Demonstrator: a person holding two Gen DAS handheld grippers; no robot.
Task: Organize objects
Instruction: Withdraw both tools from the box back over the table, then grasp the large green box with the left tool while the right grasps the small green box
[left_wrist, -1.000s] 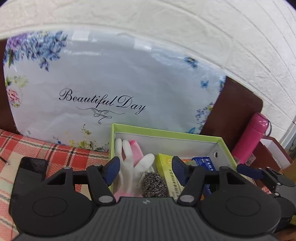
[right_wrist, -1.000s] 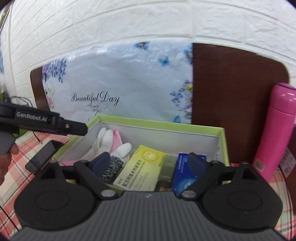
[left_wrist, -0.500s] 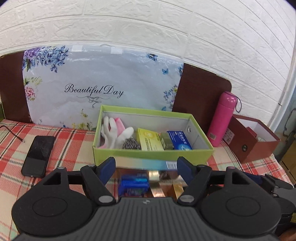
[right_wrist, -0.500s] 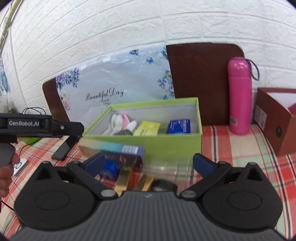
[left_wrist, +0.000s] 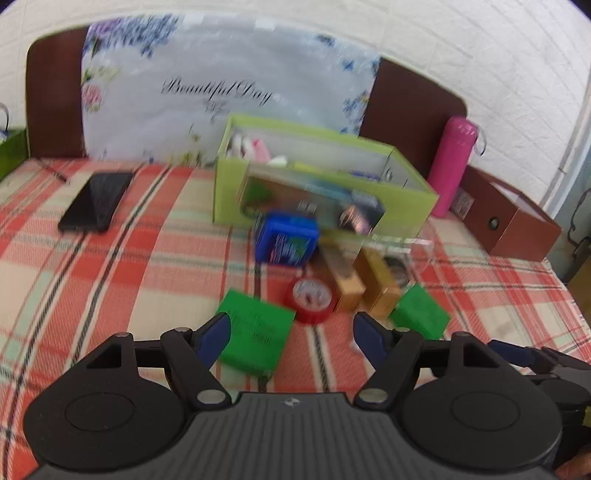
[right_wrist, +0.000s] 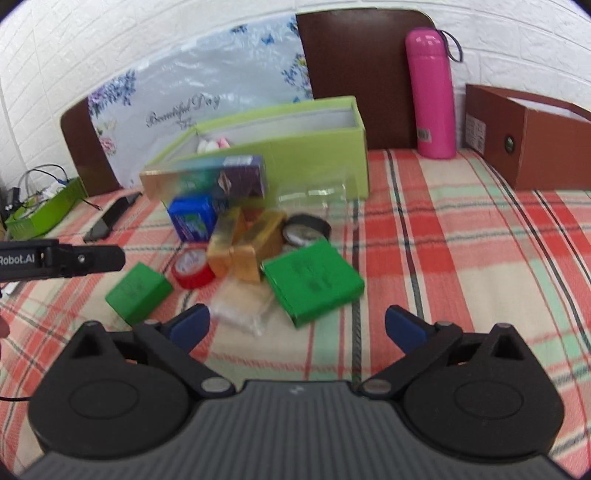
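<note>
Right wrist view shows both grippers, right gripper (right_wrist: 297, 326) and left gripper (left_wrist: 291, 334), with jaws apart and empty over loose items crowded below the green box (right_wrist: 317, 147) at frame centre (blurred), so a hasty grab may nudge the gold boxes (right_wrist: 243, 240).

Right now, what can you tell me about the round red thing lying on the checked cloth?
The red roll of tape is a small ring with red sides and a pale printed middle. It lies flat on the checked cloth, in front of the blue box. It sits right against a gold box, with a green box just apart. Neither gripper touches it.
</note>
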